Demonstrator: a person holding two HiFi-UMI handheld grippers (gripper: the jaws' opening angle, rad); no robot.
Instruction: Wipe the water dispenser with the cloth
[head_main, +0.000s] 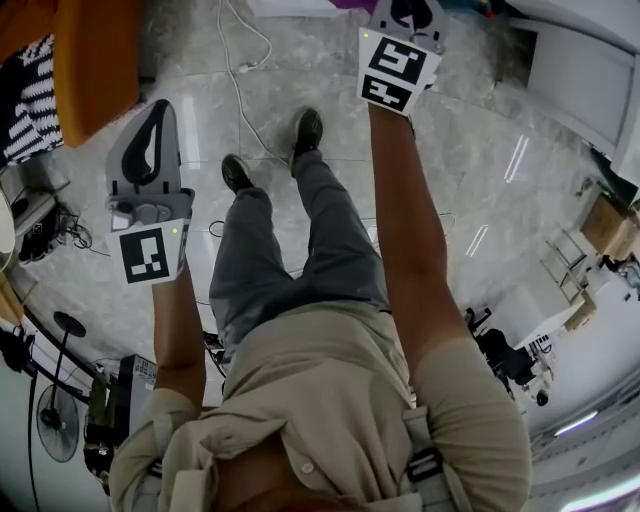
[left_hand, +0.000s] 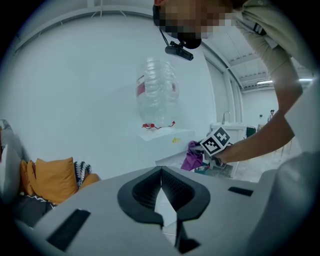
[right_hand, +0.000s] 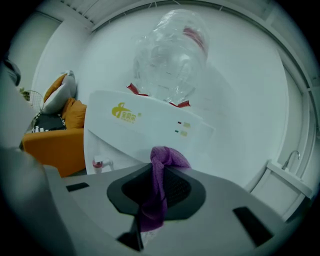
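Holding the purple cloth (right_hand: 156, 190) clamped in the right gripper (right_hand: 159, 167), close before the white water dispenser (right_hand: 150, 127) (clear bottle (right_hand: 170, 55) on top). Carrying nothing in the left gripper (left_hand: 161, 172), tips pressed together, farther back.

Bright, even indoor light fills the head view. The glossy floor (head_main: 200, 130) throws back ceiling lamps as white streaks on its right side, and the shadows on it are faint and soft. Straight lines bow toward the edges (a very wide lens). Both gripper views sit inside a dark round vignette and have a cool, bluish cast. The white wall (left_hand: 75, 90) is nearly washed out, a lit ceiling strip (left_hand: 263, 82) glares, and the clear bottle (right_hand: 170, 55) carries small glints. The left gripper (left_hand: 161, 172) and right gripper (right_hand: 152, 167), close to the lens, look soft, and the cloth (right_hand: 167, 156) is slightly blurred.
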